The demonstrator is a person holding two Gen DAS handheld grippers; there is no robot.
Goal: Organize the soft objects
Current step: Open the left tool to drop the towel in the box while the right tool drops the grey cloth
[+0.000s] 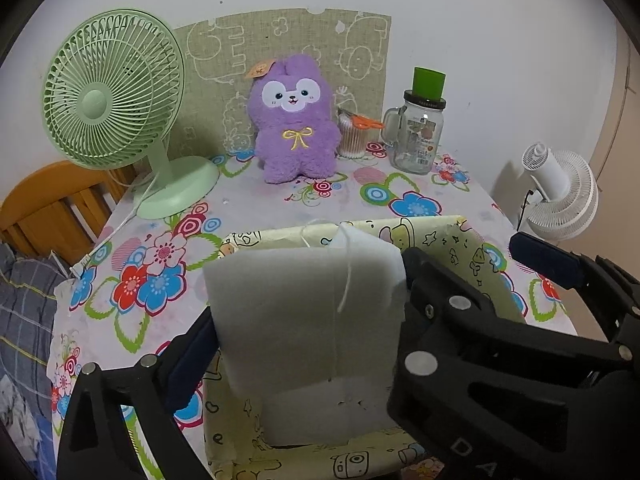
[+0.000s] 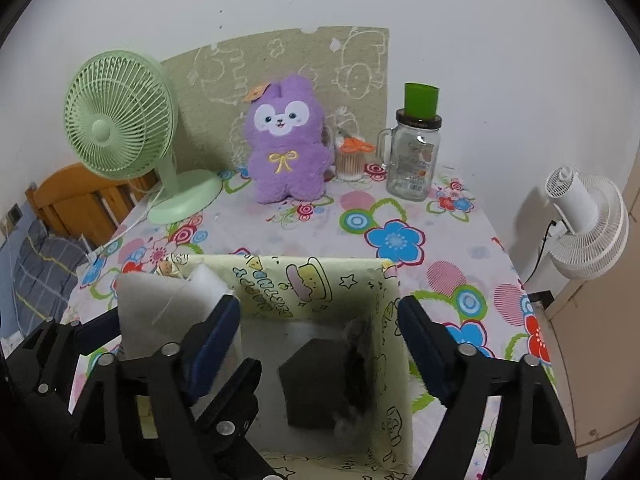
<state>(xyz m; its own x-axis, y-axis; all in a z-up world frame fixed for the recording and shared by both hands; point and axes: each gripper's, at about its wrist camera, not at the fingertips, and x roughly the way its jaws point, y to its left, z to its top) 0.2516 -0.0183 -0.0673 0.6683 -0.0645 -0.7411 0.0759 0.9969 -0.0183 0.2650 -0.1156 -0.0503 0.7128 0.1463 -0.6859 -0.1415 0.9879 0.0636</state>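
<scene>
My left gripper [image 1: 308, 320] is shut on a white foam block [image 1: 304, 316] and holds it upright over the yellow cartoon-print box [image 1: 480, 256]. The block also shows in the right wrist view [image 2: 160, 312], at the box's left wall. My right gripper [image 2: 320, 332] is open and empty above the box [image 2: 320, 276]. Inside the box lies a dark grey foam piece [image 2: 316, 384] on white padding. A purple plush bunny [image 1: 294, 120] sits upright at the back of the table; it also shows in the right wrist view [image 2: 286, 140].
A green desk fan [image 1: 116, 108] stands at the back left with its cord trailing off the table. A glass mug jar [image 1: 416, 132] with a green cup on top and a cotton swab holder [image 1: 352, 136] stand at the back right. A white fan [image 2: 584, 220] stands right, beyond the table's edge.
</scene>
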